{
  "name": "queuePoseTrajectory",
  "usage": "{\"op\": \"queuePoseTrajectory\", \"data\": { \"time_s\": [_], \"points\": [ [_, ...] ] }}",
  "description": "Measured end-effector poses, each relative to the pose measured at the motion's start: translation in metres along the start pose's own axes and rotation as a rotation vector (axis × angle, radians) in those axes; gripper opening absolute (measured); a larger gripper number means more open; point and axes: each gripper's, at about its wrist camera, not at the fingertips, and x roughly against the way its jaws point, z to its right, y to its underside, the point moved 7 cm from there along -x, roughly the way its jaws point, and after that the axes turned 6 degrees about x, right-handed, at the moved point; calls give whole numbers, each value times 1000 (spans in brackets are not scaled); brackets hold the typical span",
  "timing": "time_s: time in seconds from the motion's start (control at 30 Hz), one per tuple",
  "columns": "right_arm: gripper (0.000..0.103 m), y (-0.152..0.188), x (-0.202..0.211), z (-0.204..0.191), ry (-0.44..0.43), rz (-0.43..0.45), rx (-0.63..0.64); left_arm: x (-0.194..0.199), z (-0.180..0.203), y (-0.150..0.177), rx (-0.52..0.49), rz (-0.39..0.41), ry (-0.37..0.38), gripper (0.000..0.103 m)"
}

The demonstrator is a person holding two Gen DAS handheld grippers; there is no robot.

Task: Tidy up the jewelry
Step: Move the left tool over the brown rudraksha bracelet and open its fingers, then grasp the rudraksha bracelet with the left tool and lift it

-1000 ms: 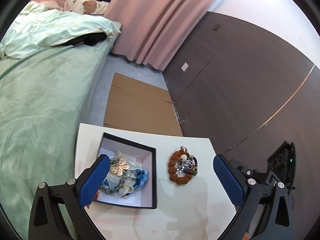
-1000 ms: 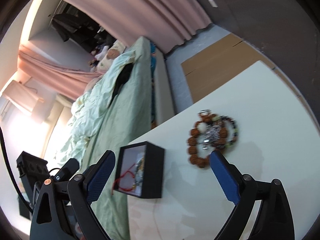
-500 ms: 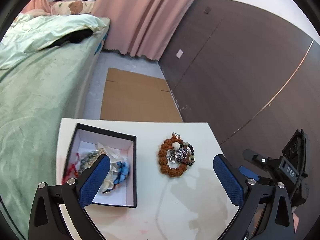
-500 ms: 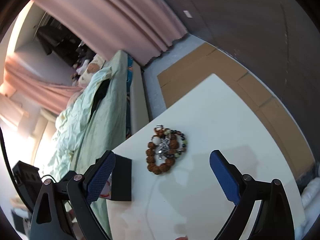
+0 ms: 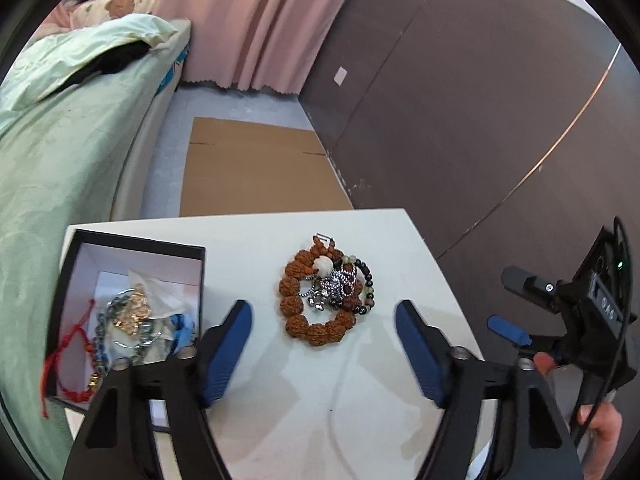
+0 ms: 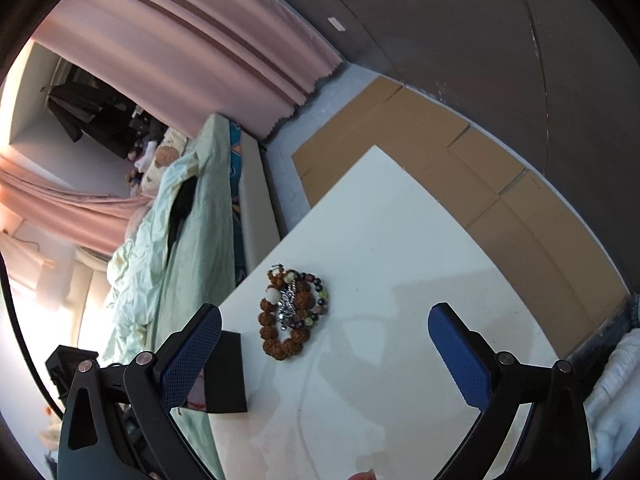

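A pile of bracelets (image 5: 326,294), brown seed beads with dark beads and a silver chain, lies on the white table (image 5: 360,400). It also shows in the right wrist view (image 6: 292,314). A black box (image 5: 120,248) with a white lining holds several pieces of jewelry (image 5: 128,320) at the table's left; its dark side shows in the right wrist view (image 6: 226,376). My left gripper (image 5: 322,354) is open and empty, just short of the pile. My right gripper (image 6: 324,354) is open and empty, above the table near the pile.
A bed with a green cover (image 5: 52,152) runs along the table's left side. Flat cardboard (image 5: 256,168) lies on the floor beyond the table. A dark wall (image 5: 460,100) stands at the right. Pink curtains (image 5: 248,20) hang at the back.
Both grippers have swung right and nearer the table, so the bracelet pile now sits between the left fingers. The left jaws have narrowed. The box has drifted to the left of both views.
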Motion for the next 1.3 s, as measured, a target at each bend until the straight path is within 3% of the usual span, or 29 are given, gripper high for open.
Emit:
{"op": "queuePoseTrajectory", "data": {
  "time_s": [0.13, 0.33, 0.5, 0.83, 1.2, 1.3],
  "points": [
    [103, -1, -5, 4, -6, -21, -29, -14, 0, 2, -10, -26, -34, 52],
    [102, -7, -11, 6, -4, -22, -24, -34, 1, 8, -66, -57, -141, 39],
    [89, -12, -16, 6, -15, -31, -30, -50, 4, 14, -120, -77, -214, 36],
    [88, -19, -19, 3, -23, -29, -37, -75, -5, 14, -176, -69, -356, 30],
    [88, -17, -20, 1, -19, -41, -19, -86, -10, 15, -180, -89, -352, 30],
    [86, -16, -23, -1, -6, -47, -3, -84, -11, 16, -175, -98, -318, 21]
  ]
}}
